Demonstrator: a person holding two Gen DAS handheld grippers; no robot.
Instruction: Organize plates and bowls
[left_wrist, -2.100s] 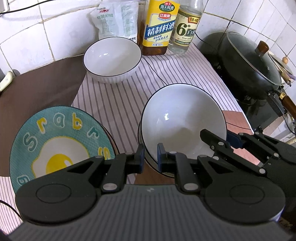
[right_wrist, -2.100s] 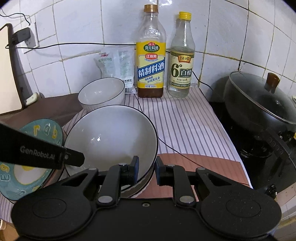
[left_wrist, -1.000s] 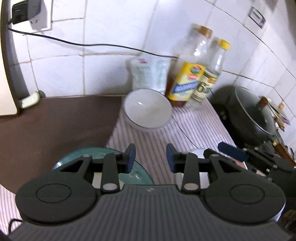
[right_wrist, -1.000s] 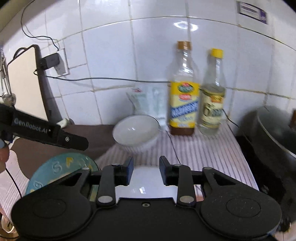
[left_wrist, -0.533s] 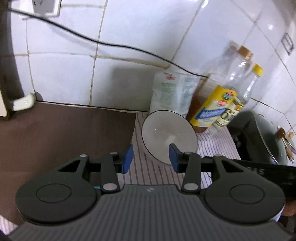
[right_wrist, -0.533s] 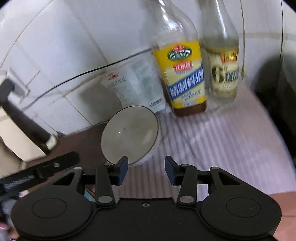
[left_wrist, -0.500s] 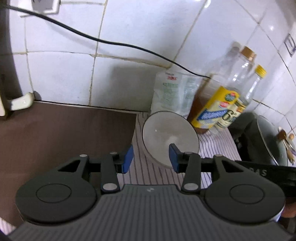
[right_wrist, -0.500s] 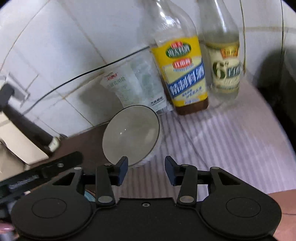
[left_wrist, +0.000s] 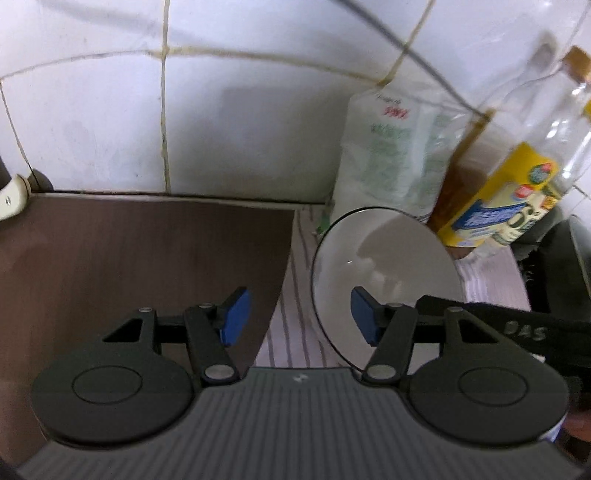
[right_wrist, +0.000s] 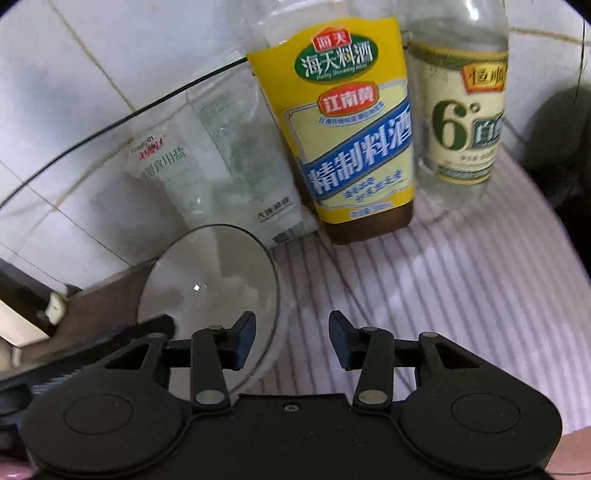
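A small white bowl with a dark rim (left_wrist: 384, 273) sits on the striped cloth near the wall; it also shows in the right wrist view (right_wrist: 210, 291). My left gripper (left_wrist: 297, 317) is open and empty, and its right fingertip (left_wrist: 364, 319) overlaps the bowl's near rim. My right gripper (right_wrist: 291, 338) is open and empty, and its left fingertip (right_wrist: 243, 338) overlaps the bowl's right rim. The large bowls and the egg plate are out of view.
A yellow-labelled cooking wine bottle (right_wrist: 354, 129), a clear vinegar bottle (right_wrist: 461, 110) and a salt bag (right_wrist: 221, 170) stand against the tiled wall behind the bowl. A brown mat (left_wrist: 140, 266) lies left of the striped cloth (right_wrist: 443, 295). A dark stove (left_wrist: 561, 269) is at the right.
Both grippers have let go of the large bowls, opened, and moved forward and down to the small bowl by the wall, which now looks much larger and closer.
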